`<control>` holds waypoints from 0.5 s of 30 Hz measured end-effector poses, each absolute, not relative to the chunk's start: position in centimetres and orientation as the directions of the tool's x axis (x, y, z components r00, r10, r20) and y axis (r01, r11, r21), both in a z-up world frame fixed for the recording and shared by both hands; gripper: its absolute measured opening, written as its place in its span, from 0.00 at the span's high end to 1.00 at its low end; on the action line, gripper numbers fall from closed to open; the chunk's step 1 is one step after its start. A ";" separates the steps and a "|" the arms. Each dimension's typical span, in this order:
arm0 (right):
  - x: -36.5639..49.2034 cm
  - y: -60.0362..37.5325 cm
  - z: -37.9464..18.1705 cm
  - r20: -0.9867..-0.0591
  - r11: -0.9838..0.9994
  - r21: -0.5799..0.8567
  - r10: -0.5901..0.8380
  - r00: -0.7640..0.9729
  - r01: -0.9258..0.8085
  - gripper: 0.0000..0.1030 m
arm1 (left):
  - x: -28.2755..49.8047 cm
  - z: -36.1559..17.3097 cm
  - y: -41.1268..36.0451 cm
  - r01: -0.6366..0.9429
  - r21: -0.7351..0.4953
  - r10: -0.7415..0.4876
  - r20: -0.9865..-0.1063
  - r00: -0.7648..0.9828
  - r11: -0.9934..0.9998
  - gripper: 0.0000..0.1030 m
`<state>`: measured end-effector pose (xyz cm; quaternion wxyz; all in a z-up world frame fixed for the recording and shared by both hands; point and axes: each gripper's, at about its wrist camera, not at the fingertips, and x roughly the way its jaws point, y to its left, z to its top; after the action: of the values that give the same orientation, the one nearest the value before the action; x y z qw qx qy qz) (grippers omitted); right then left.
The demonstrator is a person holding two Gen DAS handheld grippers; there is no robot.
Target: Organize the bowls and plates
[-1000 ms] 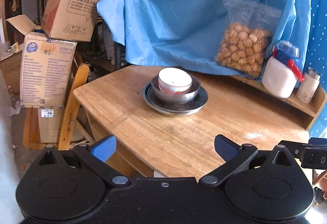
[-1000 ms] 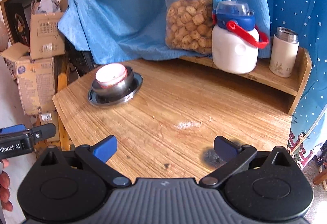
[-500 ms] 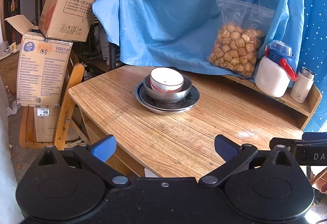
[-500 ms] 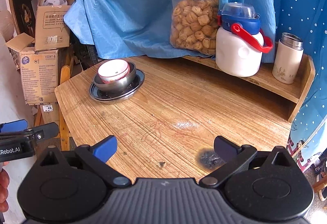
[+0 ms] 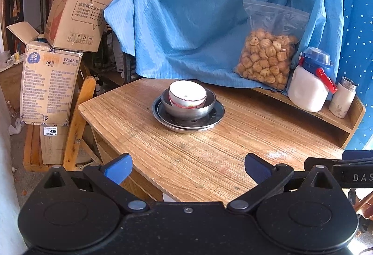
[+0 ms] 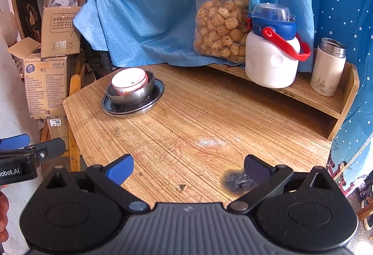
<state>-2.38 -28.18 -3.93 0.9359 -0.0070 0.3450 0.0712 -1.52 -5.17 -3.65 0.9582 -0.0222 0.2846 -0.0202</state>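
Observation:
A white ceramic bowl (image 5: pixel 187 94) (image 6: pixel 129 81) with a red band sits tilted inside a steel bowl (image 5: pixel 188 109) (image 6: pixel 132 95). The steel bowl rests on stacked steel plates (image 5: pixel 209 122) (image 6: pixel 153 100) on the wooden table (image 5: pixel 209 157) (image 6: pixel 198 127), towards its far left. My left gripper (image 5: pixel 187 167) is open and empty above the table's near edge, well short of the stack. My right gripper (image 6: pixel 188 166) is also open and empty over the near part of the table, with the stack far ahead to its left.
A raised wooden shelf (image 6: pixel 303 92) at the back right carries a snack bag (image 6: pixel 221 29), a white jug with blue lid (image 6: pixel 271 54) and a small flask (image 6: pixel 327 68). Blue cloth (image 5: pixel 198 10) hangs behind. Cardboard boxes (image 5: pixel 51 73) and a wooden chair (image 5: pixel 79 120) stand left of the table. A burn mark (image 6: pixel 235 181) lies near the right gripper.
Both grippers have drawn back from the stack, so the bowls look smaller and farther. Both stay open and empty. The stack has not moved.

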 end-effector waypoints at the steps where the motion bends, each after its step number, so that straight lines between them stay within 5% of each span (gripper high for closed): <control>1: -2.4 -28.2 -3.9 -0.647 0.990 0.036 0.128 0.752 -0.138 0.00 | -1.5 -3.6 -5.2 0.027 -0.054 -0.052 -0.545 0.837 0.998 0.01; 15: -2.3 -28.3 -3.9 -0.647 0.990 0.037 0.127 0.752 -0.136 0.00 | -1.6 -3.7 -5.3 0.027 -0.055 -0.052 -0.545 0.837 0.998 0.01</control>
<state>-2.32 -28.29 -3.88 0.9359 -0.0065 0.3451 0.0704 -1.57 -5.28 -3.67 0.9581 -0.0225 0.2847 -0.0207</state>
